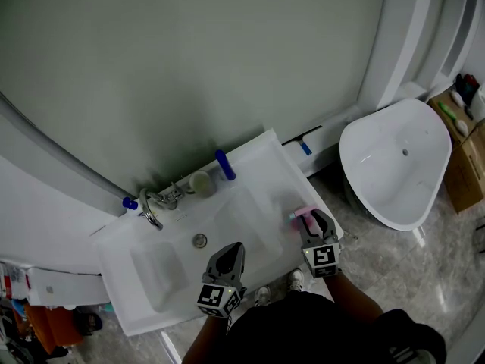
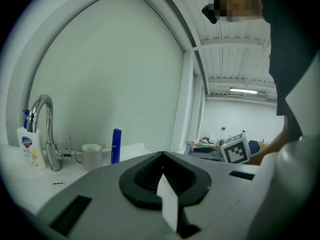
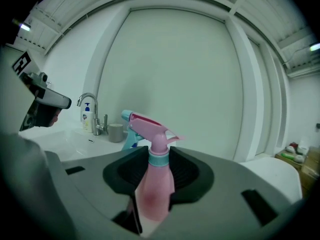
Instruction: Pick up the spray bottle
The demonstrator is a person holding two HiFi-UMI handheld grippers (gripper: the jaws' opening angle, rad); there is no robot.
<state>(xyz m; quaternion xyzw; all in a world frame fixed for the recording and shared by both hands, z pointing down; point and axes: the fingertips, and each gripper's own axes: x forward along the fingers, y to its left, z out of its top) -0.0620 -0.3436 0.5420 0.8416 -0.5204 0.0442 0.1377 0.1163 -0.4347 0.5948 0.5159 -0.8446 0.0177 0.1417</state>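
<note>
The right gripper (image 3: 156,155) is closed on the pink spray bottle (image 3: 152,186), its dark pads pressed to either side of the body just under the teal collar. In the head view the bottle (image 1: 301,215) stands at the front right corner of the white sink surface (image 1: 261,152), at about 4 o'clock from the drain (image 1: 199,240) and close to the edge. Whether its base has left the surface cannot be told from here.

The left gripper (image 2: 162,158) has its jaws brought narrow together with nothing between them. It hovers over the basin at about 6 o'clock from the drain, well apart from the bottle.

The main risk looks like slip. The hold sits high on a smooth, tapering plastic body, so the weight below could swing the bottle or let it slide down through the pads during a quick lift. The trigger head (image 3: 145,124) juts out toward 10 o'clock in the right gripper view, and that offset weight may twist the bottle in the grip. With the corner so near, a dropped bottle would likely roll off to the tiled floor (image 1: 379,252) toward 3 o'clock. A tilted lift could also knock the base against the surface's raised rim.
</note>
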